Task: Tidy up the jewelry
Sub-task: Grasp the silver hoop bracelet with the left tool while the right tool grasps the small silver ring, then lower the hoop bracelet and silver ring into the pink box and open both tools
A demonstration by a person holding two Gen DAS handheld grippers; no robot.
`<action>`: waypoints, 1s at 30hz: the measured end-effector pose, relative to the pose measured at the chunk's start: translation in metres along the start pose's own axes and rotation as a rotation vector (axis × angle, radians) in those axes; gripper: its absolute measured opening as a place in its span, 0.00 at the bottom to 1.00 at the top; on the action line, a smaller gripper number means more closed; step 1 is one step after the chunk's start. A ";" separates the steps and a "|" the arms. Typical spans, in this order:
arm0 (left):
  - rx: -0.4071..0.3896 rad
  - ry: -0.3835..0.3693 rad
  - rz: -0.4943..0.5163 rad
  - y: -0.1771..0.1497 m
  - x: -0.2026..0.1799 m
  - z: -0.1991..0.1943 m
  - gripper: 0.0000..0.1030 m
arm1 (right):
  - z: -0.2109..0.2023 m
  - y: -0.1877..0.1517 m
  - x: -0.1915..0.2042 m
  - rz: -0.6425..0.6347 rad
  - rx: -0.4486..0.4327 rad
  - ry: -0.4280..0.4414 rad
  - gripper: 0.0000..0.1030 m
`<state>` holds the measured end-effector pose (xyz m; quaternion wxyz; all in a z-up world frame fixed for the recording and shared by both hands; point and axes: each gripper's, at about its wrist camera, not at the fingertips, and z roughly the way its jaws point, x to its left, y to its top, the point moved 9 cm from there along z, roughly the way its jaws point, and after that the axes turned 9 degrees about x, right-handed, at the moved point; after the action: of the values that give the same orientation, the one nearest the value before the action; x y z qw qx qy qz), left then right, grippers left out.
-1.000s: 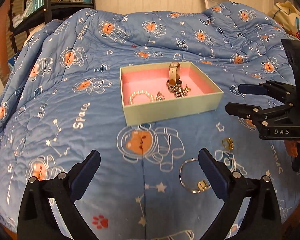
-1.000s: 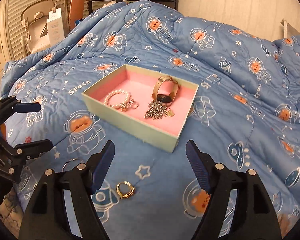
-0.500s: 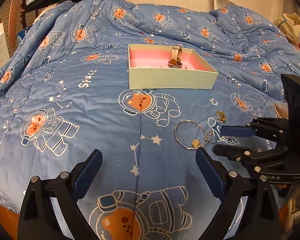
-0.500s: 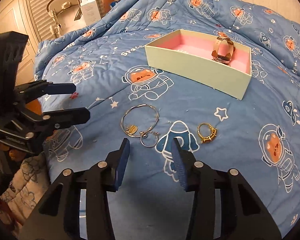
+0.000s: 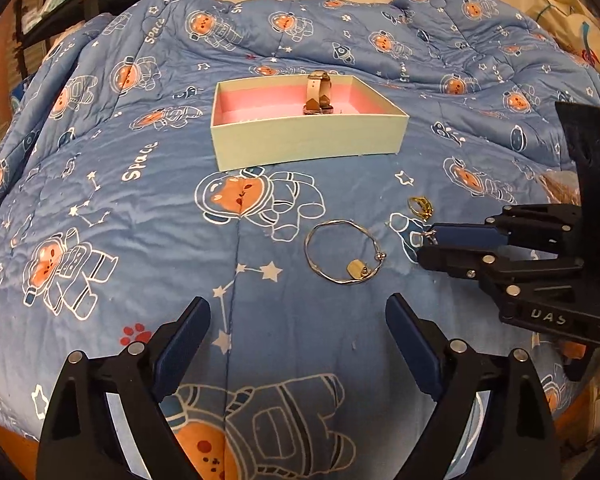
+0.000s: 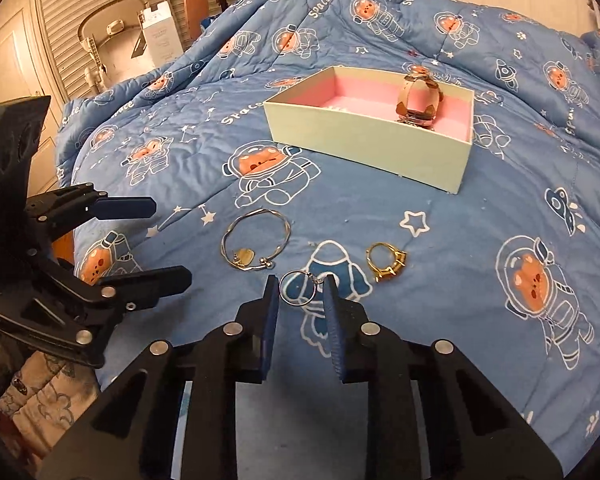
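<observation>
A thin silver ring [image 6: 300,289] lies flat on the blue quilt between the fingertips of my right gripper [image 6: 300,296], whose jaws are closing; I see no squeeze on it. In the left wrist view that gripper [image 5: 422,246] comes in from the right. A gold ring [image 6: 386,262] [image 5: 420,205] lies just beyond. A silver bangle with a gold charm [image 5: 342,252] [image 6: 256,244] rests ahead of my left gripper [image 5: 298,306] [image 6: 170,240], wide and closing slightly, with nothing between its fingers. Farther back stands the pale green box [image 5: 308,144] [image 6: 364,140] with a watch [image 5: 318,96] inside.
The quilt [image 5: 140,220] with astronaut bears covers the whole bed and drops off at the near edge. A dark shelf [image 5: 60,0] stands at the back left. A white carton [image 6: 160,36] and a louvred door are beyond the bed's left side.
Both grippers have come down and nearer to the quilt. The right jaws have narrowed from wide apart to the silver ring's width. The left jaws have narrowed a little.
</observation>
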<state>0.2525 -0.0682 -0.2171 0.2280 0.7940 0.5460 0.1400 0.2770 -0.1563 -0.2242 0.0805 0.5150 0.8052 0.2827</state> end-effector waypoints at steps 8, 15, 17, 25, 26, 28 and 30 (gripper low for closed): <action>0.070 0.026 0.204 0.016 -0.032 0.035 0.76 | -0.012 -0.025 -0.020 0.062 0.019 -0.012 0.23; 0.055 -0.006 0.168 0.028 -0.036 0.038 0.54 | -0.014 -0.029 -0.023 0.084 0.021 -0.009 0.23; 0.043 -0.002 0.168 0.026 -0.038 0.036 0.54 | -0.013 -0.028 -0.023 0.082 0.023 -0.010 0.23; 0.006 -0.033 0.119 0.021 -0.034 0.017 0.54 | -0.014 -0.026 -0.022 0.098 0.030 -0.003 0.23; -0.001 -0.038 0.108 0.020 -0.032 0.012 0.54 | -0.014 -0.026 -0.021 0.097 0.029 -0.002 0.23; -0.019 -0.046 0.091 0.020 -0.030 0.003 0.54 | -0.015 -0.025 -0.018 0.094 0.030 0.009 0.23; -0.033 -0.055 0.080 0.022 -0.028 -0.004 0.54 | -0.018 -0.022 -0.016 0.094 0.025 0.024 0.23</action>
<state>0.2582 -0.0997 -0.2011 0.2504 0.8148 0.5049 0.1360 0.2593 -0.1836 -0.2238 0.0511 0.5498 0.7846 0.2820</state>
